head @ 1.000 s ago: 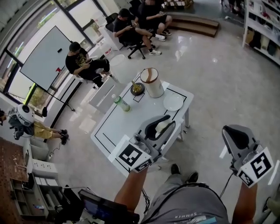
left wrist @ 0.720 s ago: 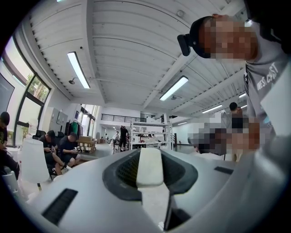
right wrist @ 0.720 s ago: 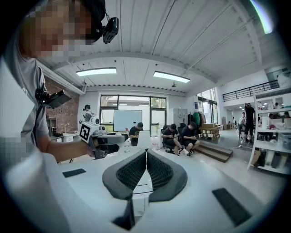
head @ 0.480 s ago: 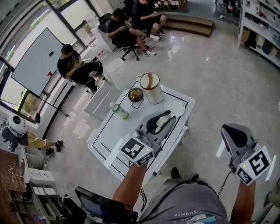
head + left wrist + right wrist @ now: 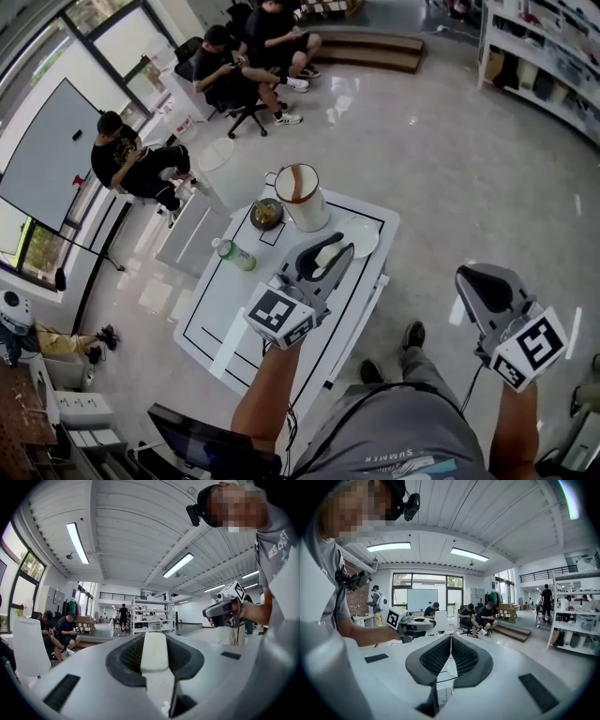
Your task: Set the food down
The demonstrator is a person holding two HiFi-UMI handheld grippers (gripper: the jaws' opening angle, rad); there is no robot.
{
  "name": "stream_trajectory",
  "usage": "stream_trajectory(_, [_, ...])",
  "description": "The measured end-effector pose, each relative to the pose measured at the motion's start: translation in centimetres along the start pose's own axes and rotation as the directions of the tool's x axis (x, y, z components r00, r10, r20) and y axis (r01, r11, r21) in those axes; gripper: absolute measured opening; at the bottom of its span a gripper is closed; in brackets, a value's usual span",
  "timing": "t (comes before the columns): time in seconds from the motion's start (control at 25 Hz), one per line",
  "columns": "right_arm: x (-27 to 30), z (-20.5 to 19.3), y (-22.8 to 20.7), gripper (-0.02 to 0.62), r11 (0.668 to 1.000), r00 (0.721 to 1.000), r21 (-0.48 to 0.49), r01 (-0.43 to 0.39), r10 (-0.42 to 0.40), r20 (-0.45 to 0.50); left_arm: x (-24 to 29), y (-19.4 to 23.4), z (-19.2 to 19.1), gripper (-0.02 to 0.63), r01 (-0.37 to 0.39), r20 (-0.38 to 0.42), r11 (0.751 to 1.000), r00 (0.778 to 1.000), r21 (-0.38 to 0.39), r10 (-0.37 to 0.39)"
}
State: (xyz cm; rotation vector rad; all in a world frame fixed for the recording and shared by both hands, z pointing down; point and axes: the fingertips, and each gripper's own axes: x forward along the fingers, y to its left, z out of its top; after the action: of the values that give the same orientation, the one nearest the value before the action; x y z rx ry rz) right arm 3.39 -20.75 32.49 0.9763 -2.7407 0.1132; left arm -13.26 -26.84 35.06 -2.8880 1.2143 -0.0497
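While the person stands at the near end of the white rectangular table with black outline markings [image 5: 225, 305], the left gripper [image 5: 336, 248] is out over the tabletop, and yes, it's got something: the jaws are clamped on a pale cream oblong block of food [image 5: 154, 651], pinched lengthwise between the dark ribbed pads. From above, that block of food hangs over the right side of the table, just beside the round white plate [image 5: 361, 234], carried in the gripper rather than resting on any surface I can make out. Over on the other side, the right gripper [image 5: 451, 644] is held well clear of the table, above the glossy floor, its jaws pressed together with nothing between them. Further along the table there's a tall white cylindrical bucket [image 5: 298, 199] with something brown leaning inside, a small dark bowl [image 5: 266, 214] of yellow-green contents just beside it, and a green plastic bottle with a white cap [image 5: 234, 255] near the left edge. Beyond the table, people sit on chairs.
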Motion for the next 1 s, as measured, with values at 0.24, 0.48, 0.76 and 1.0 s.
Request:
stream_trajectory(0.24, [1.0,0.0,-1.3,0.008,1.0,1.0,0.005,-0.013,0.013,-0.014,1.7,2.1,-2.6,0.098,-0.032,-0.062,0.999,0.998,-0.027,0.03])
stream_trajectory(0.48, [1.7,-0.7,-3.5,0.008,1.0,0.999,0.017,-0.02,0.021,-0.04,4.3,4.0,-6.1,0.098,-0.053,-0.134,0.998,0.99,-0.036,0.047])
stream_trajectory(0.76, [2.1,-2.2,-5.2,0.008,0.998,0.996,0.046,-0.037,0.04,-0.075,6.9,6.1,-10.2,0.098,-0.085,-0.225,0.996,0.972,-0.039,0.074])
stream_trajectory(1.0, [2.3,-3.3,-6.9,0.008,0.997,0.994,0.066,-0.038,0.044,-0.099,9.3,7.4,-14.0,0.098,-0.094,-0.3,0.994,0.951,-0.058,0.073])
